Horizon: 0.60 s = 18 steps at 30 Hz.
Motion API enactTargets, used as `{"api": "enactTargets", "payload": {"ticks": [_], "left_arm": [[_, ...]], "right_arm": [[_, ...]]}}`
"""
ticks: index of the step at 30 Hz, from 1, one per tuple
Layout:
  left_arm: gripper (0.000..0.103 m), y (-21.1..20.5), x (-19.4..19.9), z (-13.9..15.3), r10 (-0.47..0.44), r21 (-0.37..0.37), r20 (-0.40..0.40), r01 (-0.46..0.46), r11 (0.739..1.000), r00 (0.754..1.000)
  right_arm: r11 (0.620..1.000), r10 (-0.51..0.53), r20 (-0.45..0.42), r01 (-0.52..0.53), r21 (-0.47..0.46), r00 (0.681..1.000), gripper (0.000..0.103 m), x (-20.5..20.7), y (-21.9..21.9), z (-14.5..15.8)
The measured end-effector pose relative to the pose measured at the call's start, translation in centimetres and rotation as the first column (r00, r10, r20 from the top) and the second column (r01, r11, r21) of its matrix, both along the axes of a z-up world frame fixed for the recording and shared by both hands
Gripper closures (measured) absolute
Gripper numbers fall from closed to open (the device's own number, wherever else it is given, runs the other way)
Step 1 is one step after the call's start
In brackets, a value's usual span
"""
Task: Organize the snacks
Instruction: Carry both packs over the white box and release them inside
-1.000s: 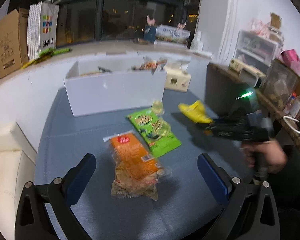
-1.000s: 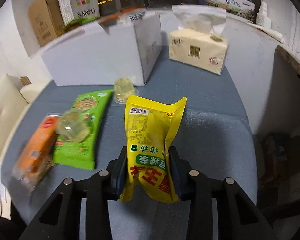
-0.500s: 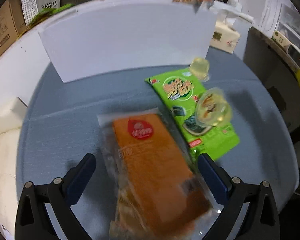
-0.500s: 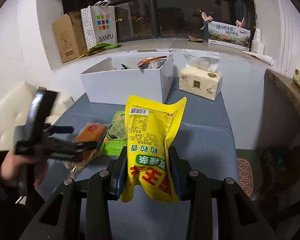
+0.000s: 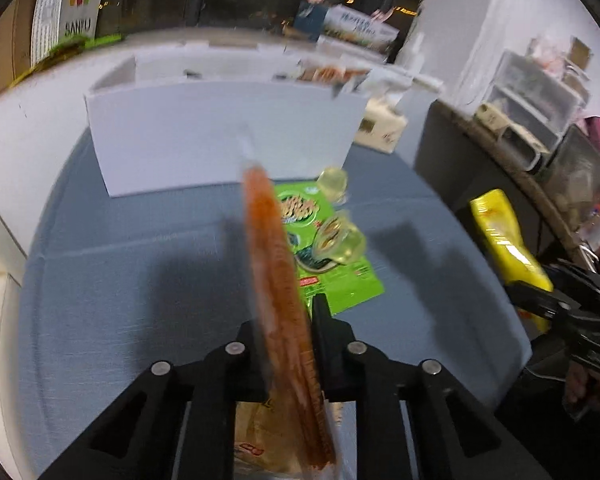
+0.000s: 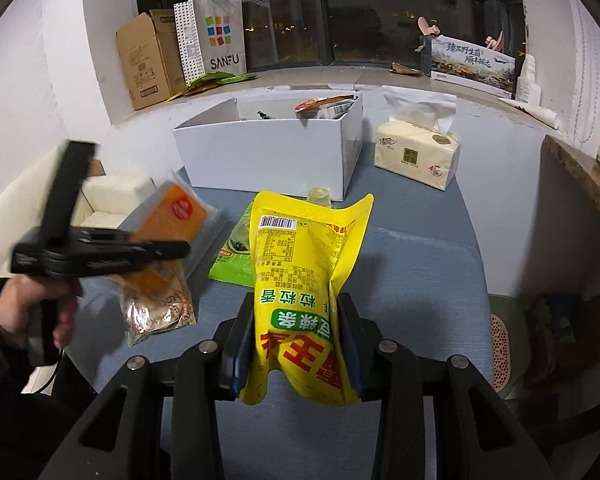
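My left gripper [image 5: 286, 332] is shut on an orange snack packet [image 5: 276, 272] and holds it edge-on above the blue table; it also shows in the right wrist view [image 6: 168, 220]. My right gripper [image 6: 296, 344] is shut on a yellow snack bag [image 6: 304, 280], held upright above the table; the bag also shows at the right of the left wrist view [image 5: 504, 240]. A green snack packet [image 5: 332, 280] lies on the table with a clear jelly cup [image 5: 340, 240] on it. A second jelly cup [image 5: 332, 180] sits by the white box [image 5: 220, 144].
The white open box [image 6: 268, 156] at the table's far side holds several snacks. A tissue pack [image 6: 416, 156] stands to its right. A cardboard box [image 6: 148, 64] and a paper bag [image 6: 216, 36] stand on the sill. A cluttered shelf [image 5: 540, 120] is at the right.
My left gripper has shut on the orange packet and lifted it off the table, turning it edge-on. My right gripper still holds the yellow bag at about the same height.
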<state>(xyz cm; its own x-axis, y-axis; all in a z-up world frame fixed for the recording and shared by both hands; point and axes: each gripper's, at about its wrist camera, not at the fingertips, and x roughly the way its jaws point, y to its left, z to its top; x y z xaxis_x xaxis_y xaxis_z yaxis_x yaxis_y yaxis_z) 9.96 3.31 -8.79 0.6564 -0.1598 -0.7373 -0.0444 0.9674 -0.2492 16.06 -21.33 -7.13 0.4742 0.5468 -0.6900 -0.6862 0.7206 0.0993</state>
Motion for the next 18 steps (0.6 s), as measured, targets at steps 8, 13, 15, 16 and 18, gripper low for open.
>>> {"api": "enactTargets", "payload": {"ticks": [8, 13, 15, 16, 18], "left_arm": [[0.088, 0.8, -1.6, 3.6, -0.013, -0.006, 0.084, 0.014, 1.000, 0.996], [0.087, 2.2, 0.3, 3.8, -0.013, -0.052, 0.085, 0.018, 0.998, 0.996], [0.087, 2.9, 1.0, 3.8, 0.014, -0.039, 0.100, -0.010, 0.999, 0.995], [0.087, 3.2, 1.4, 3.9, 0.018, -0.033, 0.102, -0.015, 0.999, 0.995], [0.087, 3.7, 1.6, 4.6, 0.025, -0.030, 0.122, -0.022, 0.999, 0.992]], "right_arm": [[0.999, 0.049, 0.011, -0.049, 0.018, 0.999, 0.061, -0.2, 1.7, 0.7], [0.996, 0.084, 0.014, -0.084, 0.023, 0.996, 0.061, 0.3, 3.4, 1.4], [0.995, 0.094, 0.008, -0.094, 0.035, 0.996, 0.061, 0.6, 3.9, 1.7], [0.995, 0.097, 0.009, -0.097, 0.036, 0.995, 0.061, 0.7, 4.0, 1.8], [0.994, 0.101, 0.012, -0.101, 0.031, 0.995, 0.061, 0.9, 4.4, 1.9]]}}
